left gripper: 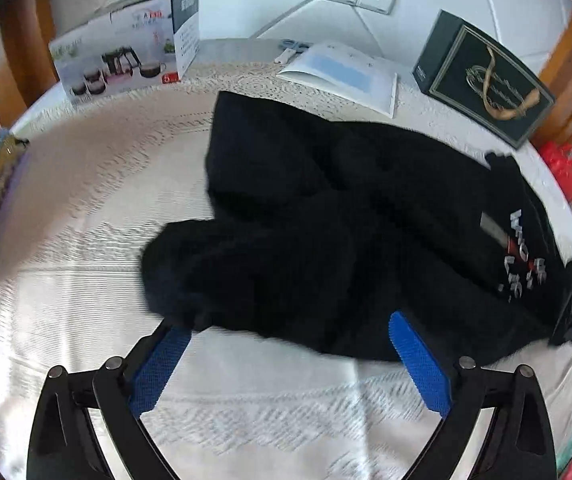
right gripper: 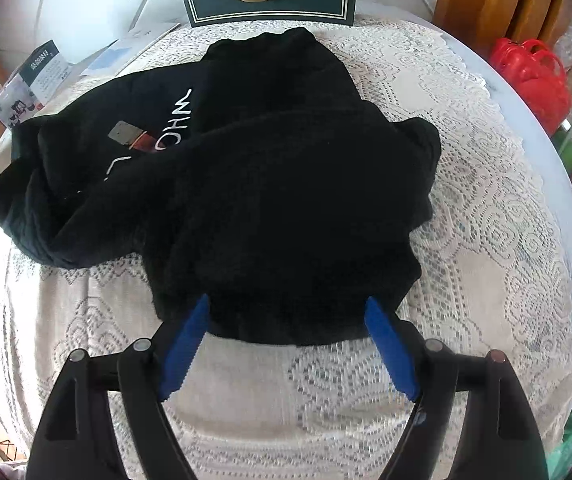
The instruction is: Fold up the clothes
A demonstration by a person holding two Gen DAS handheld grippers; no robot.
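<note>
Two grippers, left (left gripper: 286, 330) and right (right gripper: 286, 316), hang with fingers spread wide at the near hem of our black top (right gripper: 270, 184), ready, we judge, to pinch it. The top lies crumpled mid-desk (right gripper: 486, 240); boxes (left gripper: 482, 76) stand behind, leaving folding room.

Home, lace tablecloth (right gripper: 486, 220), tea-set box (left gripper: 126, 40)

Both wrist views low, close, sharing black garment (left gripper: 326, 220)
</note>
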